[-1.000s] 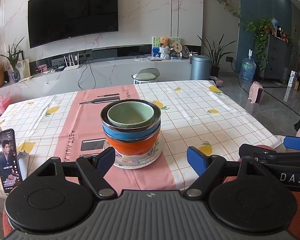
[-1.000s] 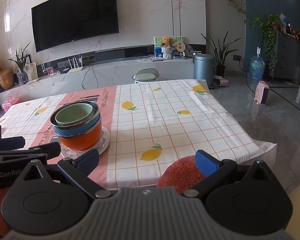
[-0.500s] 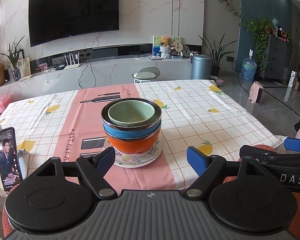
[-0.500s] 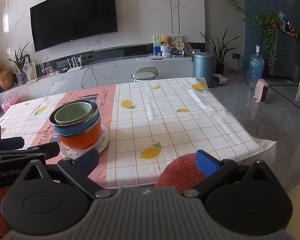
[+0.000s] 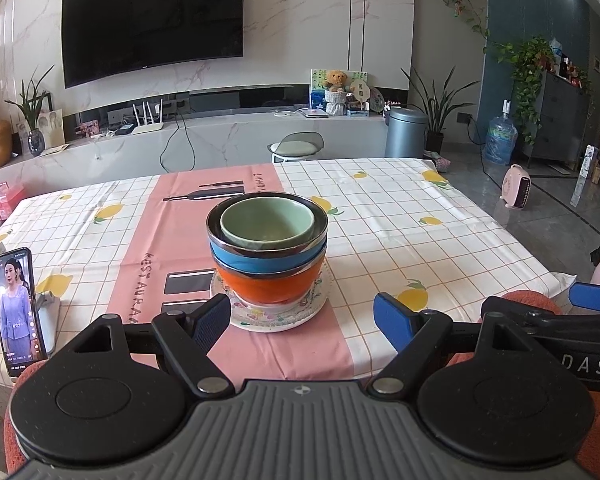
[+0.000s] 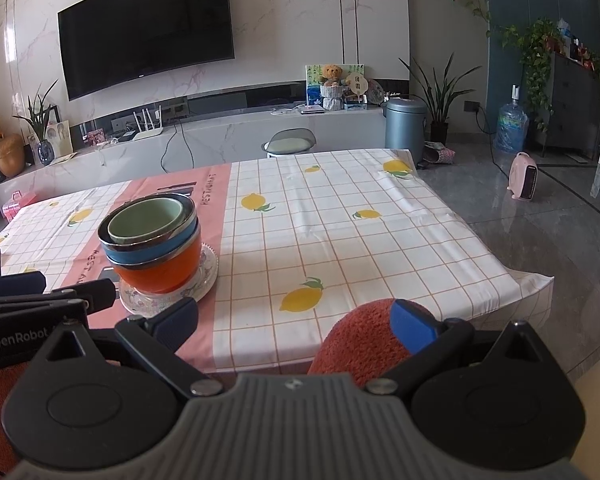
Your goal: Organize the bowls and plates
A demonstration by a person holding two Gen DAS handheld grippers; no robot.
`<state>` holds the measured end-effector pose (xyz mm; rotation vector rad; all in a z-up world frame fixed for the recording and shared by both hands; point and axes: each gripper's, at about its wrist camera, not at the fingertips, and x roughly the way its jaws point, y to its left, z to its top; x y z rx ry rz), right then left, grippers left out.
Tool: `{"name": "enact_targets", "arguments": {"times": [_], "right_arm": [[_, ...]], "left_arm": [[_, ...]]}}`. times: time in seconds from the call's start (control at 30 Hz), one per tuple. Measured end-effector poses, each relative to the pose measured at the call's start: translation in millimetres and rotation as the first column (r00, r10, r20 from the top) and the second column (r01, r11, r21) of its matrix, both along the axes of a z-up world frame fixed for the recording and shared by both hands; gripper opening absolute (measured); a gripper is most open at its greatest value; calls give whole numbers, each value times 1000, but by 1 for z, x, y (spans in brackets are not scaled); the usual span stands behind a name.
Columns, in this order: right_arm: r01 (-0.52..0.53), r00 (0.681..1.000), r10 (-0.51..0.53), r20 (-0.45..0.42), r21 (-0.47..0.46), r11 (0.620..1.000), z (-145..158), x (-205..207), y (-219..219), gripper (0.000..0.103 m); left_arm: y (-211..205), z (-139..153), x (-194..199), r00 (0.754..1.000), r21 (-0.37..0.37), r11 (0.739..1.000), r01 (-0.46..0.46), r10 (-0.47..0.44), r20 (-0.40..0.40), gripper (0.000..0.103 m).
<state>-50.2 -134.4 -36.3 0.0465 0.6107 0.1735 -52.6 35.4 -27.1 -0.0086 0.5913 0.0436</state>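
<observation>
1. Tabletop (image 5: 440,248) under a white checked cloth with lemon prints and a pink centre strip.
2. Stack near the tabletop's near edge, on the pink strip: floral-patterned round plate (image 5: 274,317) at the bottom, orange bowl (image 5: 268,286) on it, blue bowl with a metal rim (image 5: 266,258) nested in that, pale green ceramic bowl (image 5: 267,222) on top.
3. Left claw (image 5: 302,318): released, blue pads spread wide, nothing between them. It sits just short of the plate's near rim, level with the tabletop's near edge.
4. Right claw (image 6: 296,322): released, empty, at the near edge to the right of the stack, well apart from it.
5. Lit smartphone (image 5: 18,308) stands upright at the near left corner.
</observation>
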Motion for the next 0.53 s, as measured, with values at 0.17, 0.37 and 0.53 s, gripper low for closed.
{"name": "enact_targets", "arguments": {"times": [0.17,0.37,0.53], "right_arm": [[0,1000,0,0,0,1000,0,0,0,100],[0,1000,0,-2,1,1000,0,0,0,100],[3,1000,-3,-8,4,1000,-2,0,1,100]], "left_arm": [[0,0,0,1000,-2,1000,0,0,-1,95],[2,0,-1,1000,-20,1000,3,-3,0,95],[4,1,-1,1000,-29,1000,0,0,1,95]]}}
